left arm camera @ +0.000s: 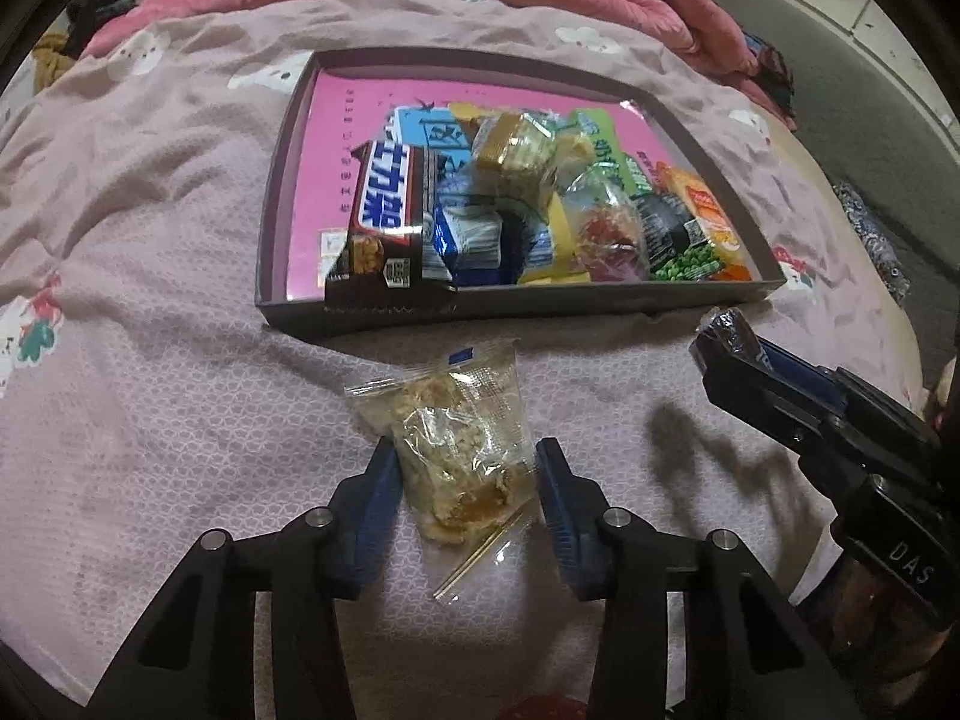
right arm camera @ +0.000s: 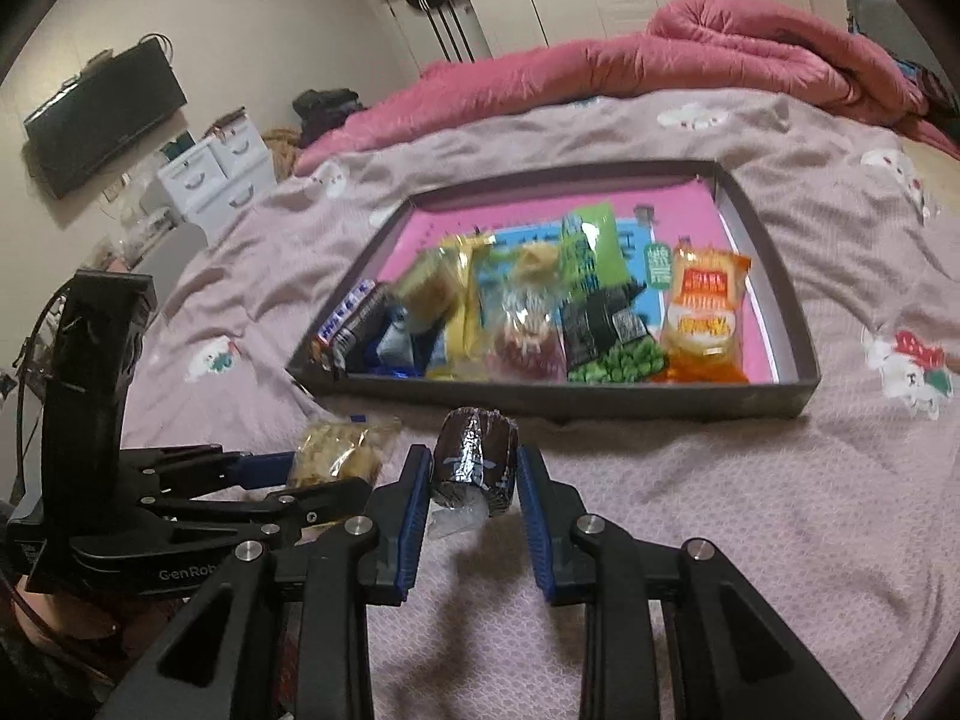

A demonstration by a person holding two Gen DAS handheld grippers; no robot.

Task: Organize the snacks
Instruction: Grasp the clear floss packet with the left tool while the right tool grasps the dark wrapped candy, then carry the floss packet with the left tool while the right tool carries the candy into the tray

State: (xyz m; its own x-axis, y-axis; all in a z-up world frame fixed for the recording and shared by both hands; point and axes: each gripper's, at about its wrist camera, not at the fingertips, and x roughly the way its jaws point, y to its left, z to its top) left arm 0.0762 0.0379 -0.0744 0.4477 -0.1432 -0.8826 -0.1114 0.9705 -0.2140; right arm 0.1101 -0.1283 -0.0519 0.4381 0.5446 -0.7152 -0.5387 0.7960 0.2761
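A clear packet of crumbly pastry [left arm camera: 462,450] lies on the mauve bedspread just in front of the box. My left gripper [left arm camera: 465,450] is over it, and both blue pads touch the packet's sides. In the right wrist view the same left gripper [right arm camera: 327,474] shows at the left with the packet [right arm camera: 339,450] between its fingers. My right gripper [right arm camera: 474,456] is shut on a dark brown round snack in clear wrap [right arm camera: 474,462], held above the bed; it also shows at the right as the right gripper [left arm camera: 720,336]. The shallow dark box with a pink floor [left arm camera: 540,300] holds several snack packets.
Inside the box lie a Snickers-style bar [left arm camera: 384,210], a green pea packet [right arm camera: 618,360] and an orange packet [right arm camera: 702,312]. A pink quilt [right arm camera: 720,54] is heaped at the far side of the bed. A wall television [right arm camera: 102,120] and white drawers [right arm camera: 216,174] stand to the left.
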